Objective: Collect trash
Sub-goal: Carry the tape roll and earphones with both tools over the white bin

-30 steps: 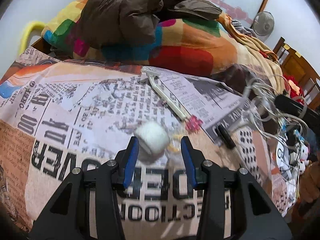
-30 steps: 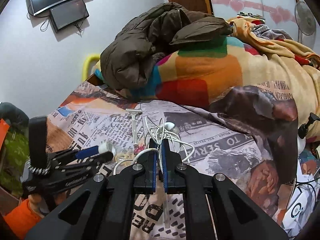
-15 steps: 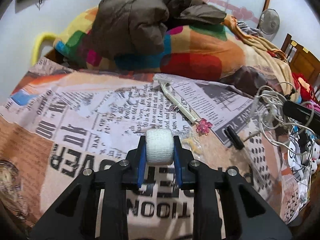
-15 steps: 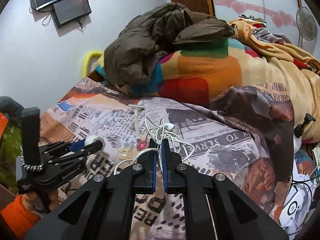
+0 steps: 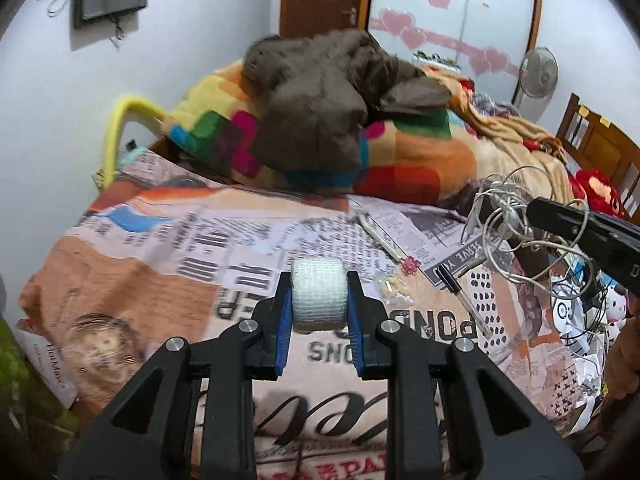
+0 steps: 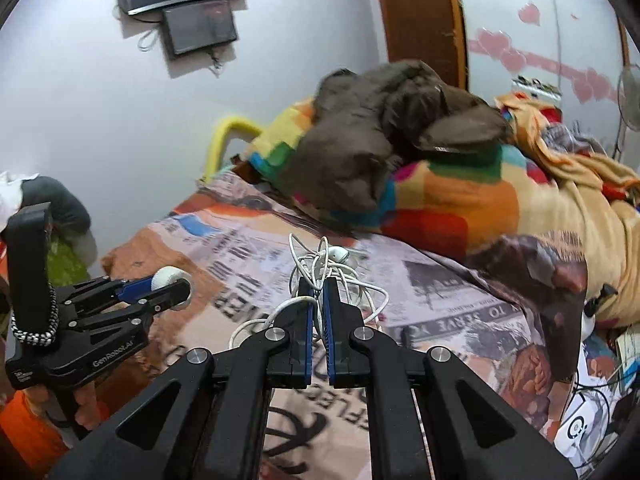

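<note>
My left gripper (image 5: 319, 294) is shut on a white gauze roll (image 5: 319, 298) and holds it above the newspaper-print bedsheet (image 5: 200, 248). It also shows in the right wrist view (image 6: 170, 285) at the left, with the roll (image 6: 168, 276) at its tips. My right gripper (image 6: 319, 286) is shut on a tangle of white earphone cable (image 6: 328, 264), lifted off the bed. The cable (image 5: 508, 216) hangs from the right gripper (image 5: 532, 210) at the right of the left wrist view. On the sheet lie a white stick with a pink flower (image 5: 390, 246), a small clear wrapper (image 5: 394, 290) and a black pen (image 5: 456, 290).
A brown jacket (image 5: 332, 96) lies on a colourful blanket (image 5: 404, 152) at the back of the bed. A yellow bed rail (image 5: 120, 120) is at the left. Toys and cables (image 5: 580, 312) crowd the right edge. A screen (image 6: 196, 20) hangs on the wall.
My left gripper closed on the gauze roll and lifted it off the sheet. My right gripper, still shut on the cable, rose as well.
</note>
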Demonstrator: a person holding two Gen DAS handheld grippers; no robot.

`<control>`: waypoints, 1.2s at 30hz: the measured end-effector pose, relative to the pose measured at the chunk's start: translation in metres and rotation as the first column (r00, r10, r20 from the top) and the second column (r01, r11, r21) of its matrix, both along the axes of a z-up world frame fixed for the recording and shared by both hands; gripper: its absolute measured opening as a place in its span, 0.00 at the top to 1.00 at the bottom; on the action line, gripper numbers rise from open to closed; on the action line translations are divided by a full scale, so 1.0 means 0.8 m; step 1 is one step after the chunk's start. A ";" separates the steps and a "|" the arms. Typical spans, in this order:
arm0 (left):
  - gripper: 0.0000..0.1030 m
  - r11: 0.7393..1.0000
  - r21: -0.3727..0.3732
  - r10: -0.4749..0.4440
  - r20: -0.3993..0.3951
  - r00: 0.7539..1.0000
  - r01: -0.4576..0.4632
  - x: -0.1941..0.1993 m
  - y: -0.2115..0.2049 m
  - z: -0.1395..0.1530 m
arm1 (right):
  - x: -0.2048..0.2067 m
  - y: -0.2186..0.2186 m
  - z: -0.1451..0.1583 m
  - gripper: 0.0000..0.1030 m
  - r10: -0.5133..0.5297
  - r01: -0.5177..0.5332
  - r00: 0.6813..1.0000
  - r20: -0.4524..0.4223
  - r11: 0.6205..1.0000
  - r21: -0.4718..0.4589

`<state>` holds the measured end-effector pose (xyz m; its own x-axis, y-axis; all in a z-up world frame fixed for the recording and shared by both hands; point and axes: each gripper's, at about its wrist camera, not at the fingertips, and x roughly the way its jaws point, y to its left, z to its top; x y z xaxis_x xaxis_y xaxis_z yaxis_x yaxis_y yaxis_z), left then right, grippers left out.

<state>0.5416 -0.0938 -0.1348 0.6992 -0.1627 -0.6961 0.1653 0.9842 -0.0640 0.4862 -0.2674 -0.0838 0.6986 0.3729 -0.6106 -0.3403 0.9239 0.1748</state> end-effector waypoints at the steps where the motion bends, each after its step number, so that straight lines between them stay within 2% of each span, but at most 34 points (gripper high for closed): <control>1: 0.77 1.000 -0.001 0.007 0.013 1.000 -0.007 -0.011 0.010 0.010 | -0.006 0.009 0.006 0.95 0.013 -0.013 1.000 0.008 1.000 0.000; 8: 0.77 0.995 0.004 0.095 0.079 0.992 -0.095 -0.080 0.084 0.055 | -0.047 0.074 0.036 0.96 0.099 -0.099 0.994 0.042 0.995 0.001; 15: 0.77 0.978 -0.040 0.206 0.087 0.975 -0.203 -0.144 0.168 0.069 | -0.088 0.141 0.052 0.96 0.197 -0.198 0.979 0.060 0.980 0.000; 22: 0.77 0.955 -0.044 0.298 0.100 0.949 -0.295 -0.222 0.245 0.075 | -0.127 0.226 0.056 0.96 0.323 -0.323 0.944 0.068 0.946 -0.019; 28: 0.77 0.923 -0.023 0.384 0.103 0.918 -0.383 -0.288 0.308 0.065 | -0.158 0.300 0.042 0.96 0.425 -0.425 0.904 0.042 0.905 -0.006; 32: 0.77 0.894 -0.013 0.448 0.076 0.891 -0.448 -0.328 0.351 0.041 | -0.178 0.342 0.030 0.96 0.483 -0.484 0.875 0.018 0.875 0.013; 36: 0.77 0.856 -0.025 0.516 0.037 0.856 -0.516 -0.363 0.394 0.010 | -0.203 0.396 0.004 0.96 0.553 -0.552 0.833 -0.031 0.833 0.015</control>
<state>0.2510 0.2214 -0.1269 0.7132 0.2198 -0.6656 -0.3634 0.9279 -0.0830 0.3238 0.0492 -0.0809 0.3548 0.6942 -0.6263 -0.7878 0.5827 0.1996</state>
